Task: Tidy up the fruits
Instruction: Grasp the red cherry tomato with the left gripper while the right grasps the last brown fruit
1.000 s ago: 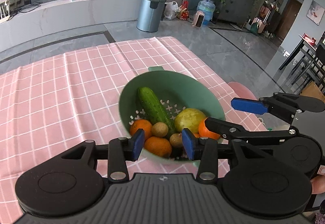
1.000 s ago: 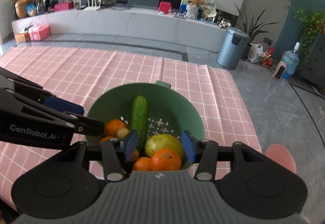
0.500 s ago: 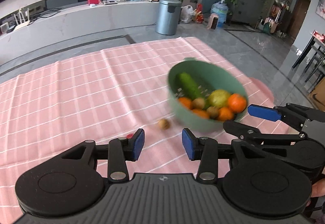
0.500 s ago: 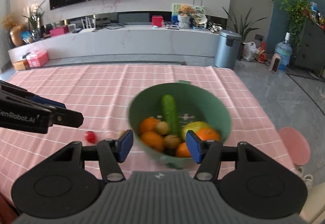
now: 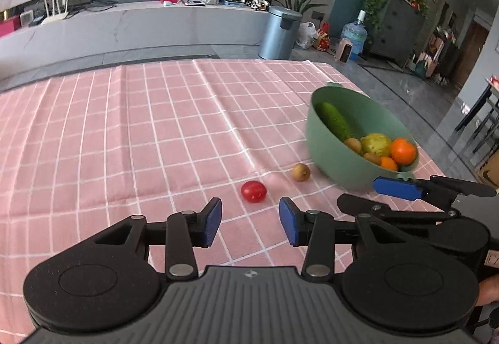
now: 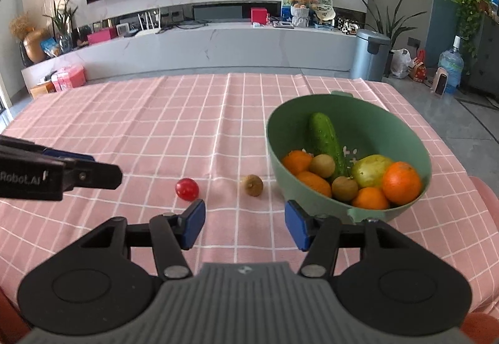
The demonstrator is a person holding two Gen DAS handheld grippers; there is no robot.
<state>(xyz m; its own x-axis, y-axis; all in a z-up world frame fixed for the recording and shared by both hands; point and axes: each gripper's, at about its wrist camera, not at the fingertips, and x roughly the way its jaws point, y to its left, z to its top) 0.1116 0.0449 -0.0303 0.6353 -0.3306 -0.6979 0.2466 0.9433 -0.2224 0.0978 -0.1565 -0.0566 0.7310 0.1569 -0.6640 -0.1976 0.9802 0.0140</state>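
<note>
A green colander bowl stands on the pink checked tablecloth and holds a cucumber, several oranges, a yellow-green fruit and brown kiwis. The bowl also shows in the left wrist view. A red tomato and a loose kiwi lie on the cloth left of the bowl. My left gripper is open and empty just short of the tomato. My right gripper is open and empty in front of the loose kiwi.
The tablecloth stretches away to the left and back. The table's right edge runs just past the bowl, with a pink stool below it. A long white counter and a bin stand beyond the table.
Both grippers have pulled back and swung left from over the bowl. The bowl now lies to the right, and the tomato and loose kiwi have come into view.
</note>
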